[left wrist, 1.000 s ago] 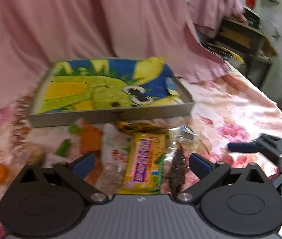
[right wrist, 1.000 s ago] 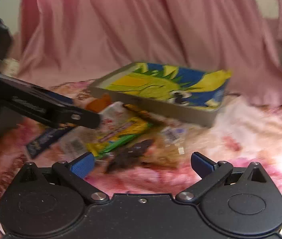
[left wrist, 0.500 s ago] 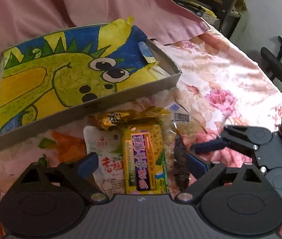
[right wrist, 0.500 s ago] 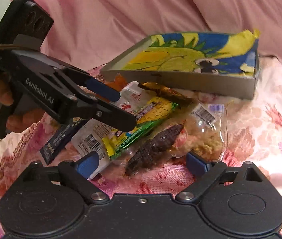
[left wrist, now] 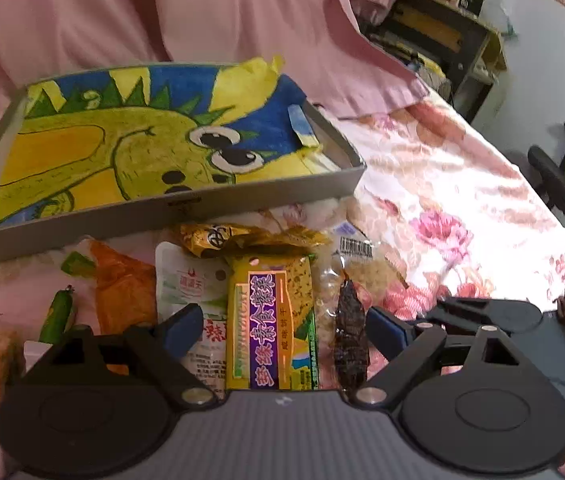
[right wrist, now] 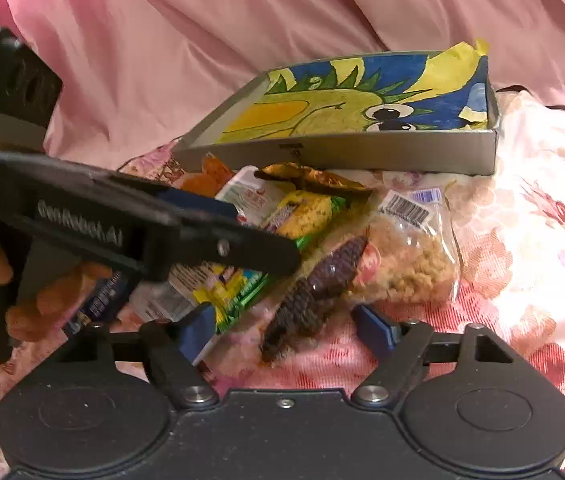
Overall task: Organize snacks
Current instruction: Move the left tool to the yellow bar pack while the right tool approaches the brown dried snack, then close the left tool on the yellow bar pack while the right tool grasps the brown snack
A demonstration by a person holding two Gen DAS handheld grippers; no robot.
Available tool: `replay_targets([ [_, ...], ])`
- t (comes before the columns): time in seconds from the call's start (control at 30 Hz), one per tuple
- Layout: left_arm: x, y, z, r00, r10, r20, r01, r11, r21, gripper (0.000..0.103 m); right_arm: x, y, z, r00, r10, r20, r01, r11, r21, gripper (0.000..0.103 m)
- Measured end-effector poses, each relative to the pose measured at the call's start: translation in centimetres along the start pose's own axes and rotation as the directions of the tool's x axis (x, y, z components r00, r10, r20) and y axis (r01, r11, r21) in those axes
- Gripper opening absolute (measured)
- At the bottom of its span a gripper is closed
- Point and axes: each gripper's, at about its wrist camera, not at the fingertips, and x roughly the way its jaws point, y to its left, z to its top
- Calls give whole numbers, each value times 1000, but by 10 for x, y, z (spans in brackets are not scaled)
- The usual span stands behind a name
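Your left wrist camera looks steeply down over its own fingers, close above the snack pile (left wrist: 274,300), with the grey tray (left wrist: 162,216) just beyond and the pink curtain (left wrist: 202,20) far behind. Your right wrist camera sits lower and to the right, facing left across the same pile (right wrist: 322,248) toward that tray (right wrist: 342,152). Both views share the pile, tray and floral bedsheet (left wrist: 442,208).
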Motion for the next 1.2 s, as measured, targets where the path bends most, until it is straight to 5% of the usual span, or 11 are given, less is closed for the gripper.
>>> replay_targets([
  [0.27,-1,-3,-4,1000,15,-11,-15,999,-31,74,-4,-1,-7,998,-38,58,36,999,34,63],
  [0.43,-2,0,-6,1000,22,-20,-23,997,-70,61,-6,-2,-12,994,-64,83,58,995,81,40],
  [0.53,-3,5,-8,999,25,-27,-27,996,-87,55,-9,-2,-14,992,-82,98,73,994,84,35],
  [0.83,-1,7,-7,999,8,-50,-14,992,-123,58,-14,4,-17,989,-74,126,69,997,39,33],
  [1.2,7,-2,-2,996,11,-92,-15,999,-49,68,-27,5,-20,985,-98,143,106,993,-51,28],
])
